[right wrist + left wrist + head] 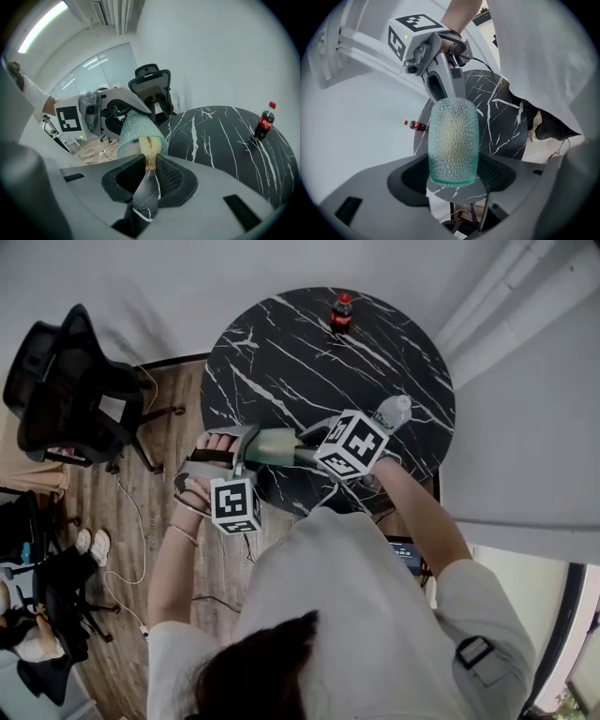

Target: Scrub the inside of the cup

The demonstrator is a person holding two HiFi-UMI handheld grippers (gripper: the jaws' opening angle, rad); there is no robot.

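Observation:
A pale green dimpled glass cup (453, 140) is held off the table, tipped on its side, with my left gripper (453, 174) shut on its base end. In the head view the cup (272, 444) lies between the two grippers over the table's near edge. My right gripper (151, 161) is shut on a yellowish fibrous scrubber (150, 146), whose tip reaches into the cup's open mouth (140, 133). From the left gripper view the right gripper (440, 86) comes in from beyond the cup, and the scrubber shows dimly yellow through the glass.
A round black marble table (281, 371) carries a small cola bottle (342, 312) at its far side and a clear water bottle (392, 412) near my right hand. A black office chair (66, 390) stands to the left on the wood floor, with cables and shoes nearby.

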